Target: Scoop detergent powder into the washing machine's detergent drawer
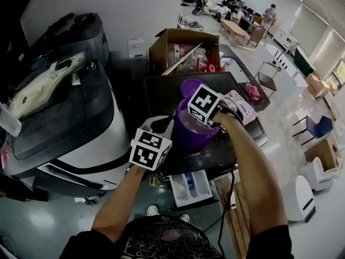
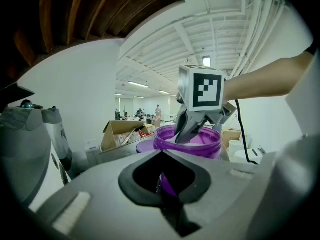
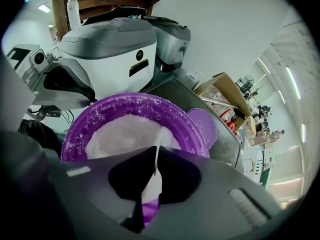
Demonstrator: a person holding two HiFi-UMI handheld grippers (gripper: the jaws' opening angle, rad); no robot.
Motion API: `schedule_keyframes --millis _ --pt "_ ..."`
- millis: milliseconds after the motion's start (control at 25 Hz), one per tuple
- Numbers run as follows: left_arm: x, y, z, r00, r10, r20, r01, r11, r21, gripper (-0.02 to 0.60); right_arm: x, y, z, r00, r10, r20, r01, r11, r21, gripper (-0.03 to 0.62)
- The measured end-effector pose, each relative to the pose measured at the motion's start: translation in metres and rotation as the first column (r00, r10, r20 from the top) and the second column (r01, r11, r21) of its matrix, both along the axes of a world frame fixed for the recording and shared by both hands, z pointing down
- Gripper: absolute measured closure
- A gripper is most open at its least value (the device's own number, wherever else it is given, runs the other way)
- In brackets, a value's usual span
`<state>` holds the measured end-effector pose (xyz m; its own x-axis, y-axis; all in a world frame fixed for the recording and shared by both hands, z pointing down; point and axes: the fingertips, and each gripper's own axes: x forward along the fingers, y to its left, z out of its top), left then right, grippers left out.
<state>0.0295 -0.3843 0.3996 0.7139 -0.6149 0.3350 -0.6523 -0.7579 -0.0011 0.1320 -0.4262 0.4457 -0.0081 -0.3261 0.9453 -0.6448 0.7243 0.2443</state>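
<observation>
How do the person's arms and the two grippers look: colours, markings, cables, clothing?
The grey left gripper and right gripper each carry a white cube with black square markers. A black cable hangs from the right gripper. The black patterned top has short sleeves.

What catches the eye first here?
A purple tub of white powder sits centre on the washer. The right gripper dips into it, shut on a thin white scoop; the left gripper clamps its near wall. The drawer stands open below.
</observation>
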Motion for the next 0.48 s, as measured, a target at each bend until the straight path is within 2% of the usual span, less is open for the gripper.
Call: schedule_keyframes --millis 480 --pt "-0.008 0.001 -0.001 1.000 -0.025 0.002 0.025 1.000 -0.001 0.578 -0.014 0.008 0.003 0.997 -0.003 0.079 0.008 0.998 -0.062 0.560"
